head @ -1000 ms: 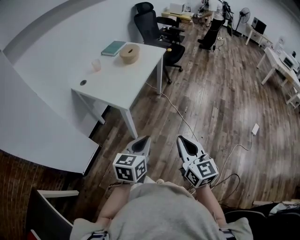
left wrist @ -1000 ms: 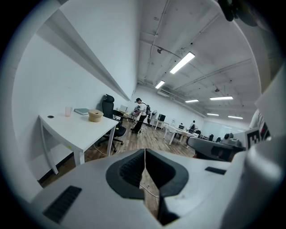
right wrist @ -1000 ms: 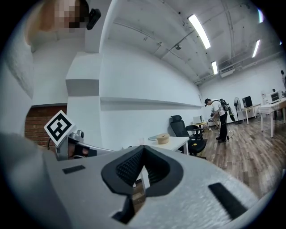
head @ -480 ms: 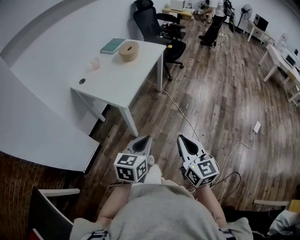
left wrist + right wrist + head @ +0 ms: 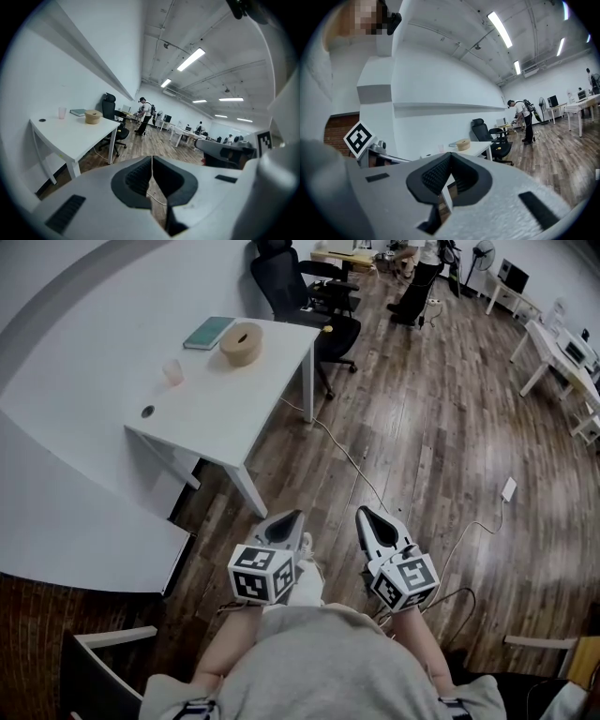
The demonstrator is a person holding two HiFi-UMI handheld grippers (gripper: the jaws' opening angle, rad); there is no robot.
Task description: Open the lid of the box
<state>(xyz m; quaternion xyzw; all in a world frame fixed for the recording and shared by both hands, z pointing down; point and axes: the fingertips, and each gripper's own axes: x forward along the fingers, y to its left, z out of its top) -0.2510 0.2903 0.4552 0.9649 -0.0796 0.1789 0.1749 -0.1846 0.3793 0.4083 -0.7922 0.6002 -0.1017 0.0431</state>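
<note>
You are holding the left tool [image 5: 286, 518] and right tool [image 5: 367, 515] clenched, empty, near you; the round box [image 5: 241, 343] is sitting on the far-left tabletop [image 5: 225, 404].

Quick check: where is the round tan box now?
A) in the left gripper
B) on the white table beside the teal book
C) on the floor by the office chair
B: the round tan box sits on the white table, right beside the teal book.

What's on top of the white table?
A closed round tan box, a green book, a clear cup and a small dark disc. Whatever is inside the box is covered.
</note>
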